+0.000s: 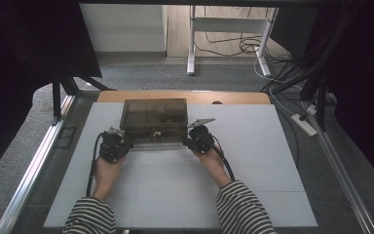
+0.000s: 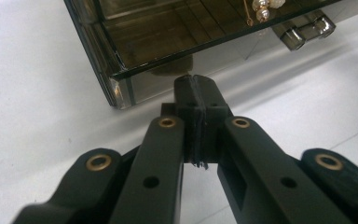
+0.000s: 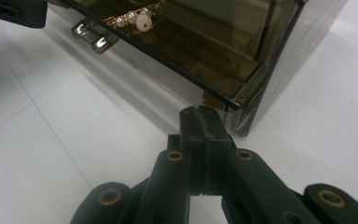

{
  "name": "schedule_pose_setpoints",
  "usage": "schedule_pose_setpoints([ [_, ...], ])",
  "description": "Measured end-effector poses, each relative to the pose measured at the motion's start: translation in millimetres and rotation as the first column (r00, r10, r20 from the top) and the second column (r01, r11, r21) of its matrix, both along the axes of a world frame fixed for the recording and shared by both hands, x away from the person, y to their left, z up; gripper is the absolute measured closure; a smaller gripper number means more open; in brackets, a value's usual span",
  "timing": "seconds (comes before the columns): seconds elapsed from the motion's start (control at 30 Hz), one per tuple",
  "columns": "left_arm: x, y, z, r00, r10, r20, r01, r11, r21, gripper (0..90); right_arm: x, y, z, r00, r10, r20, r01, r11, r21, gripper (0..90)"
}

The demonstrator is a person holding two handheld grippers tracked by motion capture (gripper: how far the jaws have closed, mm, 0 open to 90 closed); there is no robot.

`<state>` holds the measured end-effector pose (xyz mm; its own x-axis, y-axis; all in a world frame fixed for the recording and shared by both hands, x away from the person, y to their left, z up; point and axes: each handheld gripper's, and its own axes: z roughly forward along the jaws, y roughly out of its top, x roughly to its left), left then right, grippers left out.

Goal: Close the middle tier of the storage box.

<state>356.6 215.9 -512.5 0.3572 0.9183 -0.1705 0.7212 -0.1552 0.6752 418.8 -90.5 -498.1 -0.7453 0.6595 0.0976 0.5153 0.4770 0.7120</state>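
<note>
Smoked acrylic jewellery box [image 1: 154, 118] | bench [image 1: 253, 161] centre, long axis 9-to-3, drawer [image 2: 177, 32] ajar at 6 | left gripper [image 2: 196, 86] fingers pressed together, empty, at the drawer's 9 end | right gripper [image 3: 204, 116] likewise at 3 | both equally near

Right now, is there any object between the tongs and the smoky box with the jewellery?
Nothing visible. The left tongs and right tongs, both shut, sit right at the front lower corners of the smoky box, with bare white table around them.
</note>
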Motion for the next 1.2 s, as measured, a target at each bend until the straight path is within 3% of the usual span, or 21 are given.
schedule_pose_setpoints([
  [0.73,18.7,-1.4,-2.0,0.9994,0.035,-0.007,-0.035,0.9993,-0.01,88.8,13.4,4.4,-1.6,0.9978,-0.066,0.01,0.066,0.998,-0.002,89.2],
  [1.2,19.2,-2.0,-2.9,0.9995,0.024,-0.019,-0.024,0.9995,-0.021,88.8,13.9,6.0,-2.4,0.9981,-0.061,0.003,0.061,0.998,-0.003,86.9],
])
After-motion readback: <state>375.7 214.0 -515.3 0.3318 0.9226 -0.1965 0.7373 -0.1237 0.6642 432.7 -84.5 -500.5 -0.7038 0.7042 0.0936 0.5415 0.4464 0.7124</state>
